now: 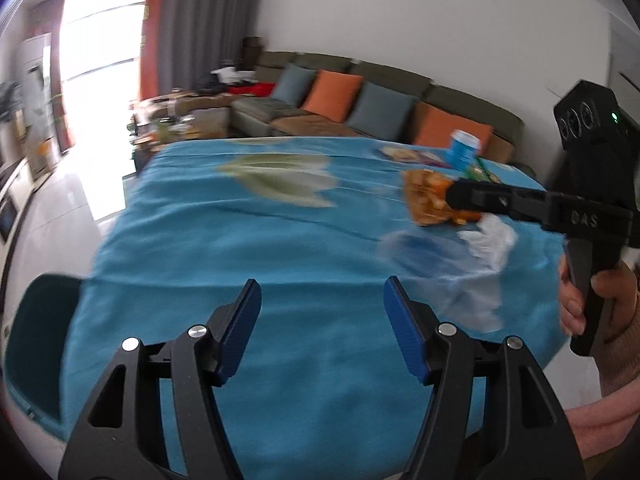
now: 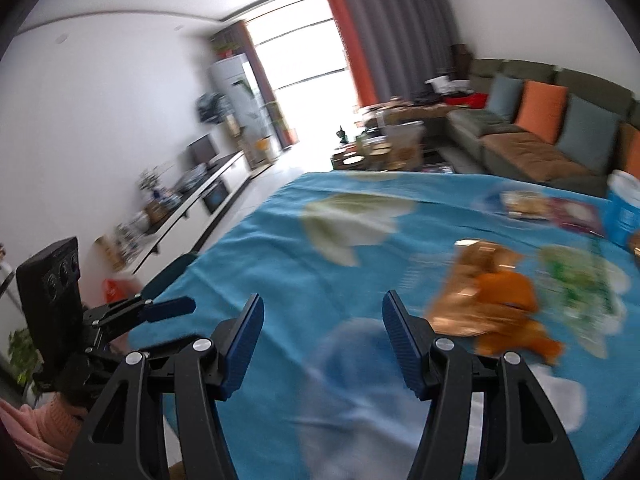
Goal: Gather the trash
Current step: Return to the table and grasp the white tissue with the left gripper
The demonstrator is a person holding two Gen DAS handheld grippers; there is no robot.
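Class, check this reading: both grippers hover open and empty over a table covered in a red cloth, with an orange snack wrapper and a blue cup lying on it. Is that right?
One detail is wrong: the cloth is blue, not red, as the left wrist view shows. The rest stands: the left gripper and right gripper are open and empty, and the orange snack wrapper and blue cup lie on it.

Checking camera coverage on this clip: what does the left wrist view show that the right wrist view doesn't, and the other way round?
Only the left wrist view: the right hand-held gripper from the side, the hand holding it, and white tissue.
Only the right wrist view: the left hand-held gripper from the side, a TV shelf along the wall, and a green-printed wrapper.
Both: the blue tablecloth, orange snack wrapper, blue cup, sofa with cushions, bright window.
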